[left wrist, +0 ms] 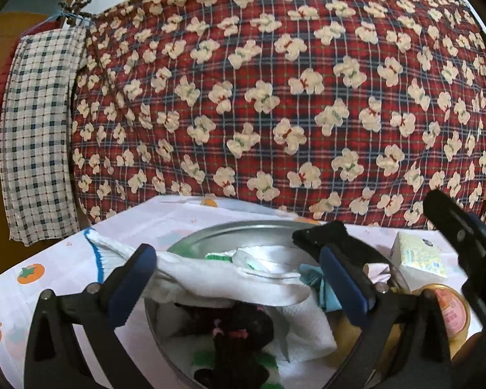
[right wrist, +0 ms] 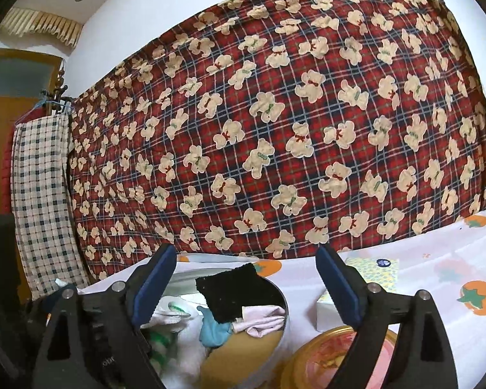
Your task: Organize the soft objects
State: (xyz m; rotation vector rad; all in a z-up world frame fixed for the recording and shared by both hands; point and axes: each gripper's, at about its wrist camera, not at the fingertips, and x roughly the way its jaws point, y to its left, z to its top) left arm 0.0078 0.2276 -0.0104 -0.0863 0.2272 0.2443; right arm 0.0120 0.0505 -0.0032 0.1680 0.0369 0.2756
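A round metal bowl (left wrist: 230,227) sits on the table, filled with soft things. In the left wrist view a white sock with a blue cuff (left wrist: 191,272) drapes across the bowl between my open left gripper's (left wrist: 239,278) fingers, not pinched. Below it lie a black knitted item (left wrist: 236,327), white cloths and a light blue cloth (left wrist: 314,278). A black cloth (left wrist: 333,236) hangs on the far rim. In the right wrist view my right gripper (right wrist: 246,285) is open and empty above the bowl's (right wrist: 283,308) right side, over the black cloth (right wrist: 233,291), a pink cloth (right wrist: 262,321) and the blue cloth (right wrist: 214,327).
A tissue pack (left wrist: 418,259) and a yellow-rimmed round tin (left wrist: 450,314) stand right of the bowl; the tin also shows in the right wrist view (right wrist: 333,356). A tomato-print tablecloth (right wrist: 444,259) covers the table. A red bear-print quilt (left wrist: 275,97) hangs behind, a checked cloth (left wrist: 39,129) at left.
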